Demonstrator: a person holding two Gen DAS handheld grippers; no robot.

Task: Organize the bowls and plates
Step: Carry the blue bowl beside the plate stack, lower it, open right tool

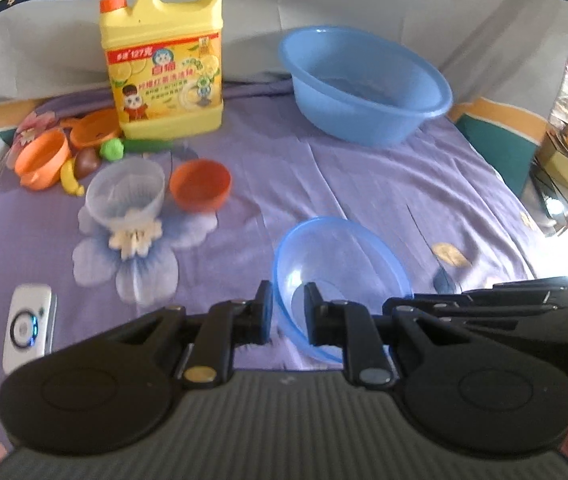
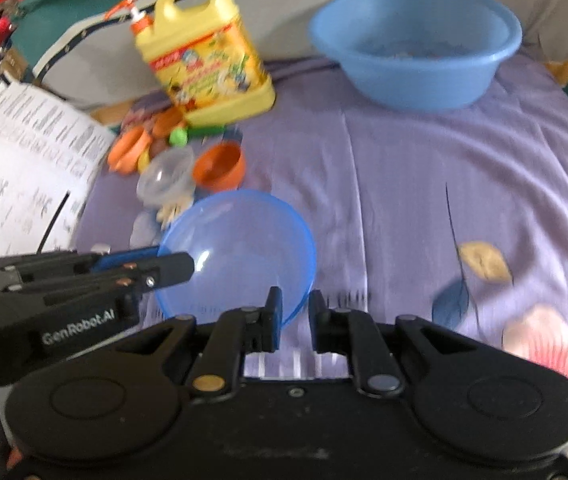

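From the left wrist, we see our left gripper point(image 1: 288, 312) nearly closed on the near rim of the clear blue bowl point(image 1: 340, 264), one finger outside the wall, the other inside. The bowl tilts up ahead of the jaws, its base off the purple cloth point(image 1: 364, 184). Our right gripper point(image 1: 524, 300) comes in from the right of the jaws. Ahead and left of the jaws stand a clear small bowl point(image 1: 126, 192) and an orange bowl point(image 1: 200, 186); beyond them a cluster of orange dishes point(image 1: 44, 158) and the yellow detergent jug point(image 1: 164, 56). Ahead and right sits the big blue basin point(image 1: 364, 84).

From the right wrist, our right gripper point(image 2: 296, 312) is likewise nearly closed, and the bowl's point(image 2: 240, 248) rim lies between its fingers; whether the pads truly pinch we cannot tell. The left gripper point(image 2: 172, 268) grips the rim to the left of these jaws. The basin point(image 2: 416, 44) lies well ahead, slightly right.

We judge the bowl is being carried two-handed. To do it well, we should keep both hands moving together so the thin rim is not twisted, keep the bowl level, and lower it gently before loosening either grip.
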